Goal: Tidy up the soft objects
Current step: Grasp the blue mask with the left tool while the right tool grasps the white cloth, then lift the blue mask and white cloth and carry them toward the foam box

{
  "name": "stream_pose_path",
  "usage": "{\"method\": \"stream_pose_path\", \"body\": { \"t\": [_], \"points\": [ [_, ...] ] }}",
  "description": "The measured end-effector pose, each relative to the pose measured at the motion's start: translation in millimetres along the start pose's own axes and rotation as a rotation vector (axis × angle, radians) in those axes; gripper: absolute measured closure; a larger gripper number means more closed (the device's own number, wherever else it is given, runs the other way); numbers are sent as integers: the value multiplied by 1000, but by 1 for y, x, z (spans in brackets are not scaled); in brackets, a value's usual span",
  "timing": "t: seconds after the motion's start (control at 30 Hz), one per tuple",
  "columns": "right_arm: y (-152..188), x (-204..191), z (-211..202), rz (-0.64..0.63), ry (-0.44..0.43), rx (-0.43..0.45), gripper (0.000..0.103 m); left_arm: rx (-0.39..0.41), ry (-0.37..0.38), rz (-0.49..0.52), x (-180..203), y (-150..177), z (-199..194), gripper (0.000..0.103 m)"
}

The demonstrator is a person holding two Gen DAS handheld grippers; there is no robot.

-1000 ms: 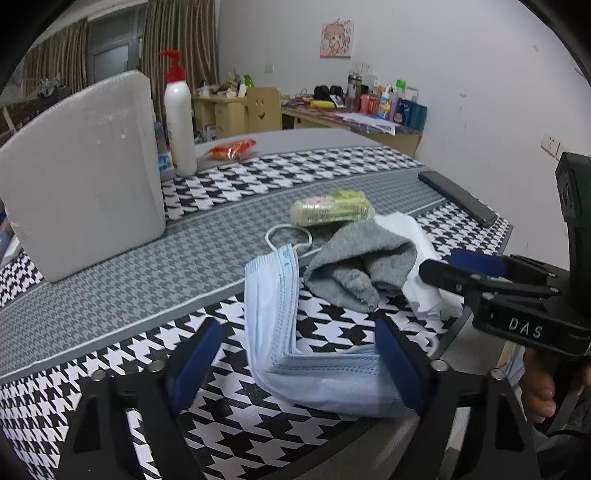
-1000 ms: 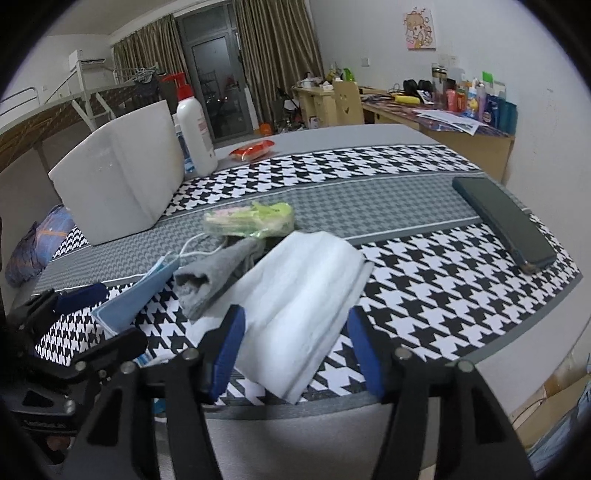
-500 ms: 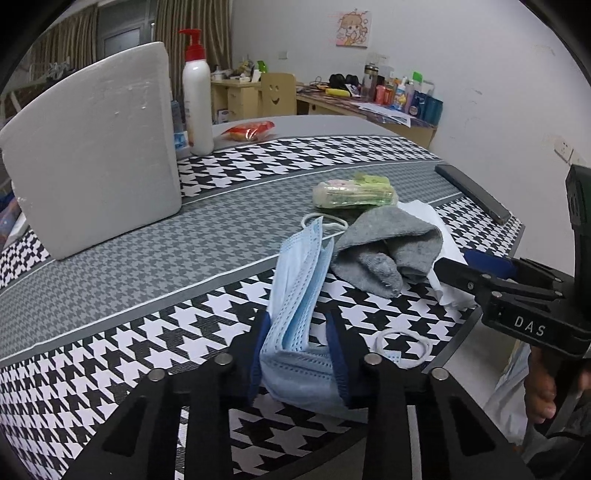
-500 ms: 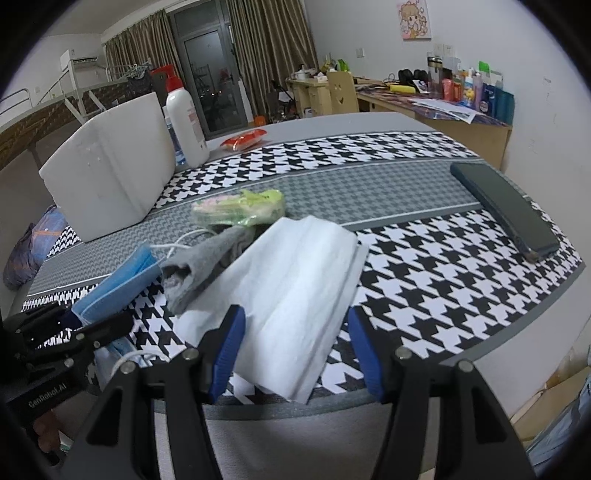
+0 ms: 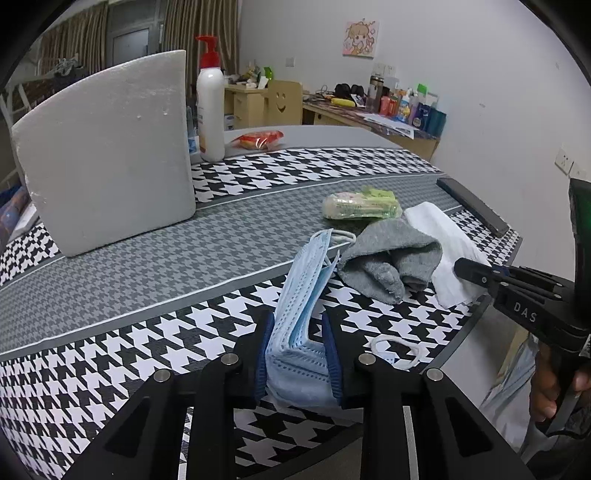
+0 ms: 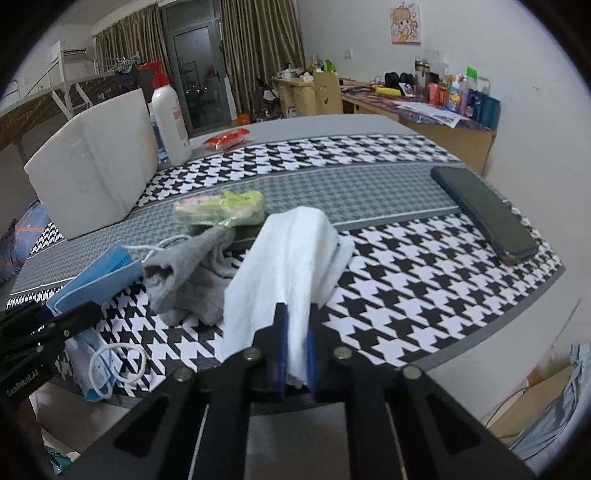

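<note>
One grey sock (image 5: pixel 388 264) between mask (image 5: pixel 301 314) and cloth (image 5: pixel 443 243)

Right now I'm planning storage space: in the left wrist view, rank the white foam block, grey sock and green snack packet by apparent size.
1. White foam block.
2. Grey sock, though it lies nearer.
3. Green snack packet.

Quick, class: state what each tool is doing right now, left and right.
Left tool: closing, pinching the blue face mask.
Right tool: shut on the white cloth.

A lived-in bedroom: a bunk bed (image 6: pixel 55 96), curtains (image 6: pixel 258 55) over a balcony door (image 6: pixel 195 77), a cluttered desk (image 6: pixel 424 110), and a cartoon picture (image 6: pixel 405 22) on the wall.
</note>
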State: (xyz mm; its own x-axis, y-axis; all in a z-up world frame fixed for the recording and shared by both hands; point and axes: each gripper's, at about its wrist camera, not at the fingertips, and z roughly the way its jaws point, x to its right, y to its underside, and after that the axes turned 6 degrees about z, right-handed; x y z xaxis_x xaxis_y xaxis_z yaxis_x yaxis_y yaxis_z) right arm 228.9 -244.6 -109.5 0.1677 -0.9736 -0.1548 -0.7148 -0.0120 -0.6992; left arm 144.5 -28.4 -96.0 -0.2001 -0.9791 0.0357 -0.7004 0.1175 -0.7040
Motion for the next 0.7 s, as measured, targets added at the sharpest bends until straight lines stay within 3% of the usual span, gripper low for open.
{"method": "stream_pose_path", "body": {
  "t": [0.7],
  "points": [
    [-9,-8,-39,-7,-53,107,92,90,-20,2,-2,-5,-32,75]
  ]
}}
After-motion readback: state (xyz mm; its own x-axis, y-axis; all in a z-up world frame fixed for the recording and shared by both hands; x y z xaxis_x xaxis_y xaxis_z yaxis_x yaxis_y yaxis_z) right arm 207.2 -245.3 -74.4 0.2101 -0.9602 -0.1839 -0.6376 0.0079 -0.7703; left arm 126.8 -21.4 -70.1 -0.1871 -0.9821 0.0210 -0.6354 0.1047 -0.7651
